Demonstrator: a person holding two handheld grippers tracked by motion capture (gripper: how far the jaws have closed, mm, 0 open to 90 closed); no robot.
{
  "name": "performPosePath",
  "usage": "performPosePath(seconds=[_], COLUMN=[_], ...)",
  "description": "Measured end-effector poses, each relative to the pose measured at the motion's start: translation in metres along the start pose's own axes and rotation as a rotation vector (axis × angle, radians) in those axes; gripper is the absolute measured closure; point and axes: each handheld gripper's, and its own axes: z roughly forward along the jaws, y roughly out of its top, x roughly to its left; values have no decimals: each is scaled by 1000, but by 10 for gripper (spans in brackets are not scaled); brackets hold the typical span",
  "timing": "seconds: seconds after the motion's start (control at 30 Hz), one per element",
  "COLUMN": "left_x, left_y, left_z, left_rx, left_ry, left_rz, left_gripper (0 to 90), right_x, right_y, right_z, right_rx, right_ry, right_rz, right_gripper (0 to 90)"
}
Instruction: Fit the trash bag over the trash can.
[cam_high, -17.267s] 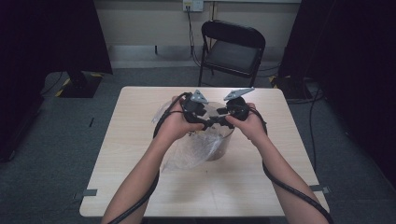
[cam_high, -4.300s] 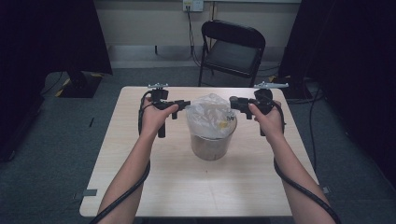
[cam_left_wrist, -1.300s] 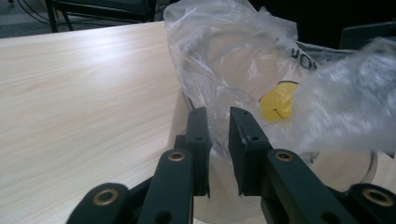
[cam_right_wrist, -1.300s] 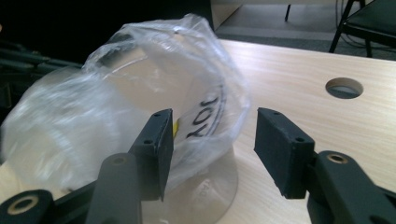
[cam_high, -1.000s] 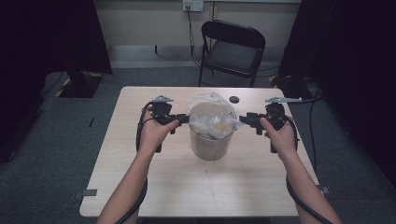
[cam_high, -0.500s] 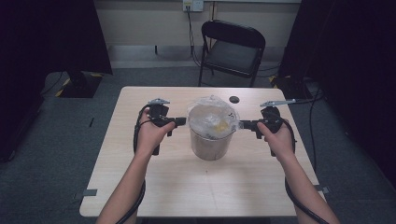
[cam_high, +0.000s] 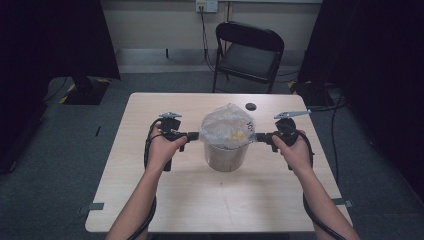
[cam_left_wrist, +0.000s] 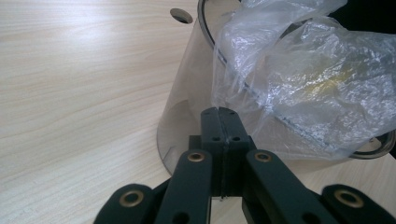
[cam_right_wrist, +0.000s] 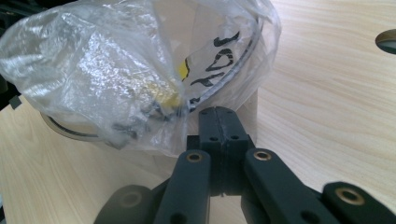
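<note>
Clear plastic bag (cam_high: 227, 125) with black lettering, translucent grey container (cam_high: 226, 157), pale wood-grain table (cam_high: 150, 200), black jaws

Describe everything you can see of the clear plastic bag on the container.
The plastic bag is thin, clear and crinkled, draped over the mouth of a translucent round container standing upright mid-table. It bears black handwriting and shows something yellow inside. Its edges hang over the rim on both sides, where the left gripper and right gripper meet it, jaws closed.
</note>
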Motion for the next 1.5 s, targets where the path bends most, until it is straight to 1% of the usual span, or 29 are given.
performPosePath(seconds=[0.07, 0.13, 0.17, 0.2, 0.23, 0.27, 0.3, 0.33, 0.37, 0.4, 0.43, 0.47, 0.53, 0.57, 0.6, 0.63, 0.7, 0.77, 0.87, 0.97, 1.03, 1.1, 1.17, 1.27, 1.33, 1.5], left_x=[0, 0, 0, -1, -1, -1, -2, -2, -3, -3, -4, -4, -6, -8, -10, -12, -14, -16, -18, -20, -23, -26, -28, -31, -31, -34], left_y=[0, 0, 1, 2, 3, 5, 6, 7, 8, 8, 9, 10, 12, 13, 14, 15, 17, 17, 18, 17, 18, 19, 21, 23, 22, 17], left_z=[1, 0, -2, -4, -5, -7, -9, -11, -13, -14, -16, -18, -20, -20, -20, -20, -19, -20, -22, -24, -26, -28, -31, -36, -37, -39], left_rx=[1, -11, -20, -28, -43, -58, -61, -67, -75, -92, -104, -109, -118, -117, -113, -111, -108, -111, -96, -93, -100, -107, -113, -122, -116, -110], left_ry=[6, 12, 18, 21, 31, 41, 45, 45, 50, 63, 82, 91, 90, 97, 105, 110, 103, 99, 103, 105, 103, 96, 96, 90, 91, 88], left_rz=[3, 2, 4, -1, -2, 1, 5, 4, -1, -3, 3, 4, 5, 12, 28, 34, 44, 45, 56, 64, 72, 66, 74, 80, 79, 89], left_gripper=[900, 900, 900, 881, 842, 766, 717, 696, 652, 593, 515, 476, 429, 399, 379, 359, 338, 332, 309, 303, 293, 291, 292, 292, 292, 285], right_x=[0, 0, 0, 0, 1, 1, 1, 1, 1, 1, 2, 3, 6, 8, 10, 12, 15, 18, 25, 30, 33, 37, 41, 44, 43, 43], right_y=[0, 0, 0, 0, 1, 2, 2, 3, 4, 6, 8, 10, 13, 15, 17, 18, 20, 21, 22, 23, 24, 25, 26, 29, 29, 23], right_z=[1, 0, -1, -2, -4, -6, -8, -11, -14, -17, -20, -22, -23, -23, -23, -21, -20, -18, -18, -19, -20, -21, -22, -26, -28, -28], right_rx=[0, -4, -11, -20, -27, -29, -43, -61, -85, -106, -116, -118, -120, -119, -116, -114, -117, -116, -99, -99, -101, -102, -105, -127, -135, -104], right_ry=[-4, -8, -18, -30, -38, -62, -83, -75, -63, -70, -81, -92, -101, -98, -95, -98, -98, -81, -71, -65, -64, -59, -56, -53, -45, -40], right_rz=[-6, -7, -11, -12, -11, -21, -27, -15, 5, 18, 13, 6, -1, -12, -19, -27, -32, -30, -63, -86, -102, -115, -128, -130, -118, -125], right_gripper=[900, 895, 863, 822, 783, 719, 677, 666, 628, 594, 572, 551, 508, 490, 467, 451, 428, 417, 397, 383, 380, 377, 372, 363, 363, 361])
